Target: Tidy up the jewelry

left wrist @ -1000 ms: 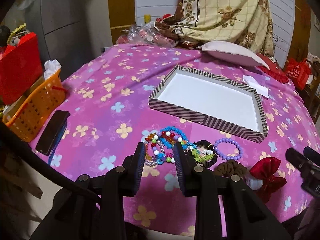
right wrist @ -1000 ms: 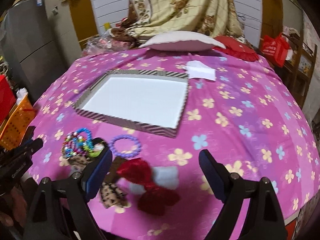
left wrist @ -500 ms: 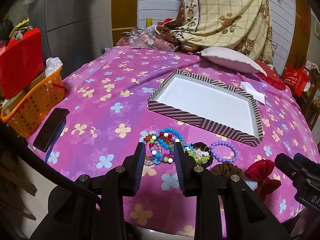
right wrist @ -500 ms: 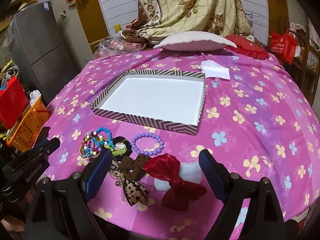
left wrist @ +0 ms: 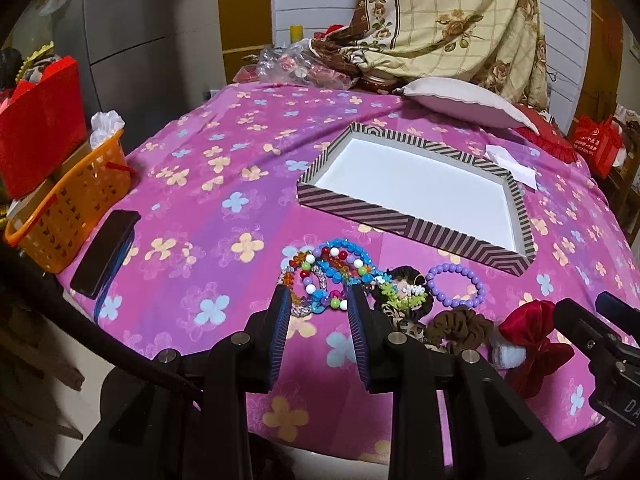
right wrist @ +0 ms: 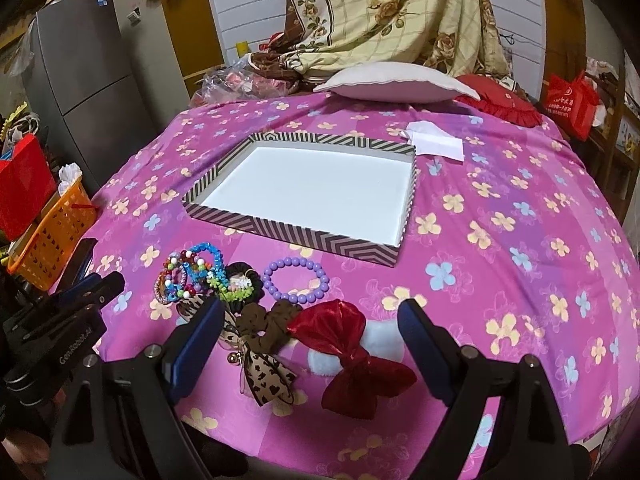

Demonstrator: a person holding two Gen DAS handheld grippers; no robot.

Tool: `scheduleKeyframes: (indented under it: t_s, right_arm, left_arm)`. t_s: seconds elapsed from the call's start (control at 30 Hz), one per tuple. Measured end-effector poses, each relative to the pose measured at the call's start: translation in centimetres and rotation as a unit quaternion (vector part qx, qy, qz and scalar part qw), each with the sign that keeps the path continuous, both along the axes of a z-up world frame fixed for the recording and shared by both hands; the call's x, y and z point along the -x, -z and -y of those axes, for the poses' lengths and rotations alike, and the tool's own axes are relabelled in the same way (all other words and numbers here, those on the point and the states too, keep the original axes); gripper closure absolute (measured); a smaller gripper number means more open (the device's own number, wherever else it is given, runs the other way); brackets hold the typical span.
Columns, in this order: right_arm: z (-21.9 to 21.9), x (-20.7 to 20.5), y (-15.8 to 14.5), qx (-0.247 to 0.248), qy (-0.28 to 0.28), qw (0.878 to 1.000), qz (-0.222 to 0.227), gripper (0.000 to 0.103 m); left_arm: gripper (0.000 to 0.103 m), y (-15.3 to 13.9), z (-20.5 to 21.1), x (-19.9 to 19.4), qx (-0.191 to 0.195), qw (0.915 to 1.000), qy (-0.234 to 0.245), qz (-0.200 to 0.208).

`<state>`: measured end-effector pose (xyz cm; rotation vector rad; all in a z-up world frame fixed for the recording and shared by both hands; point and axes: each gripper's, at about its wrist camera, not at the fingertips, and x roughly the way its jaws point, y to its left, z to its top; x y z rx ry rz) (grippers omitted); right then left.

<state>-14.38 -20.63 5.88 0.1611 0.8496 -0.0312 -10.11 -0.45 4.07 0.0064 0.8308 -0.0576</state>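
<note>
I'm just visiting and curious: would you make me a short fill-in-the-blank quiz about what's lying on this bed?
1. The striped box has a ____ inside with nothing in it.
2. The plain bead bracelet lying apart from the colourful pile is ____.
3. The big satin bow between the right gripper fingers is ____.
4. The basket beside the bed is ____.

Missing words: white; purple; red; orange

Indoor light, warm and dim; my views bow at black fisheye corners. White tray (left wrist: 416,188) floor glares; background soft.
</note>
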Motion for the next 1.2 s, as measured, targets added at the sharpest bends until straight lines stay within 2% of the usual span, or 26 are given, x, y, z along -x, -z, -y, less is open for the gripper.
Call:
scheduleKeyframes:
  t_s: [0.37,1.2]
  right_arm:
    - [-0.08,0.01,0.47,0.002,-0.001,1.000,-0.005,0.012]
    - [0.08,-0.17,0.40,0.010,-0.005,1.000,-0.009,0.012]
  left_arm:
    - [0.062,0.66,-0.01,-0.13,0.001,0.9999,0.002,-0.017]
    - [0.062,1.03,-0.51,-0.32,0.001,0.9997,-0.005,-0.023]
